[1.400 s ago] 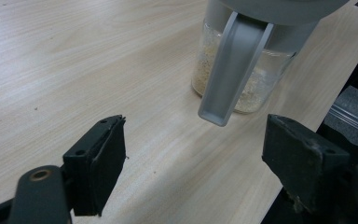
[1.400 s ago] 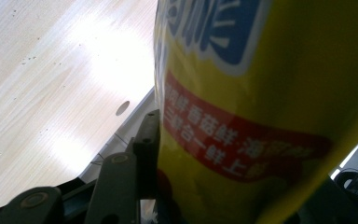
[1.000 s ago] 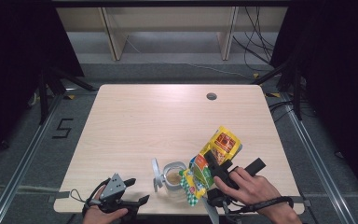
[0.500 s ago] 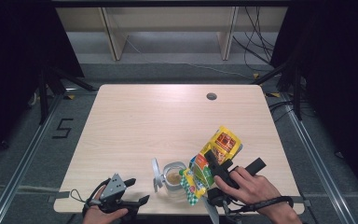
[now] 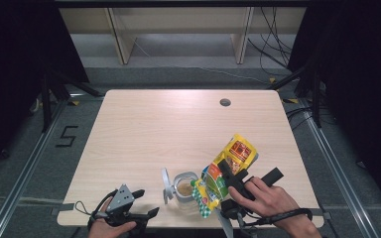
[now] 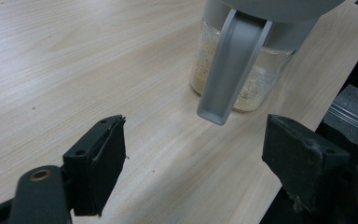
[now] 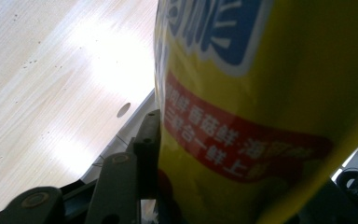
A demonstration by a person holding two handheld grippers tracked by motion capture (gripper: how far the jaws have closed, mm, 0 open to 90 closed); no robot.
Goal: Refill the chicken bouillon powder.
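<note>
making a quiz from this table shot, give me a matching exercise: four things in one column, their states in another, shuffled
Things:
1. yellow printed snack bag
2. clear glass jar with grey lid
3. left gripper
4. small round hole in the wooden tabletop

States:
A. jaws open, nothing between them
B. far from the person
C. clamped in the right gripper, tilted over the jar
D. lid swung open, pale grains inside

Pairs: 1-C, 2-D, 3-A, 4-B

Light wooden table (round hole near far edge), glass jar upright on it.
</note>
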